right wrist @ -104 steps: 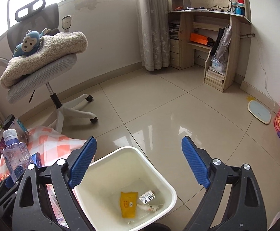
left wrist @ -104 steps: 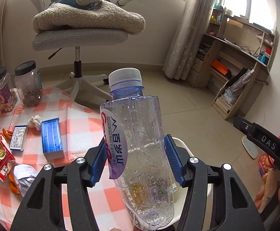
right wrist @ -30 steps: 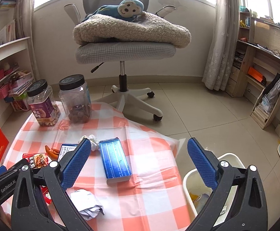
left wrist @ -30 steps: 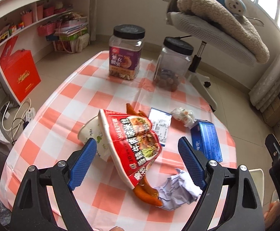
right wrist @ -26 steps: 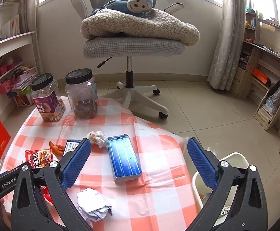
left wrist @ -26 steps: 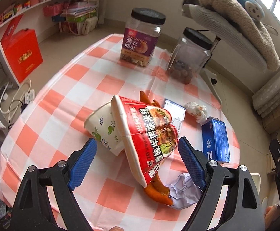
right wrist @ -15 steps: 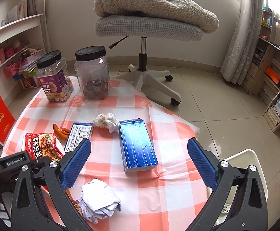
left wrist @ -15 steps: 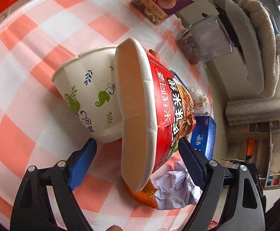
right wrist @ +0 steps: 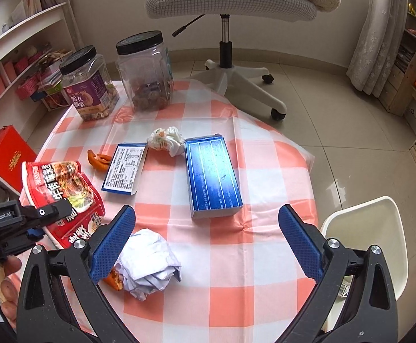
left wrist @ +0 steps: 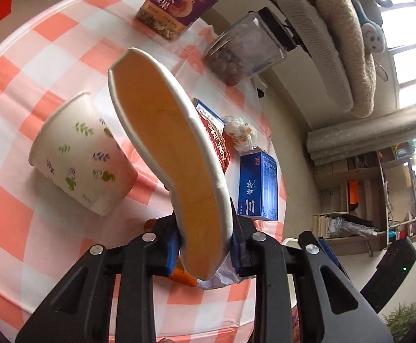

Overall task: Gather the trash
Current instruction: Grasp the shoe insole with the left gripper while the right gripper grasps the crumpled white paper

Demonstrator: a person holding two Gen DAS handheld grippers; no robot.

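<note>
My left gripper (left wrist: 205,247) is closing its jaws on the near rim of the red instant-noodle bowl (left wrist: 162,131); the pads press the wall flat. The bowl tilts up off the checked tablecloth (left wrist: 13,214) and also shows at the left of the right wrist view (right wrist: 65,188). A leaf-printed paper cup (left wrist: 85,154) lies on its side just left of it. My right gripper (right wrist: 205,209) hangs open over the table's near side with nothing between its fingers. A crumpled white paper ball (right wrist: 150,263) sits by its left finger. Further in lies a blue box (right wrist: 212,174).
A tissue wad (right wrist: 166,141), a small printed carton (right wrist: 125,168) and orange peels (right wrist: 97,158) lie mid-table. Two black-lidded jars (right wrist: 89,91) (right wrist: 145,74) stand at the far edge. A white bin (right wrist: 362,243) stands beside the table at the right, an office chair (right wrist: 230,8) behind.
The left gripper came down over the noodle bowl and its wide jaws closed on the rim, tipping the bowl up. The right gripper sank closer to the table.
</note>
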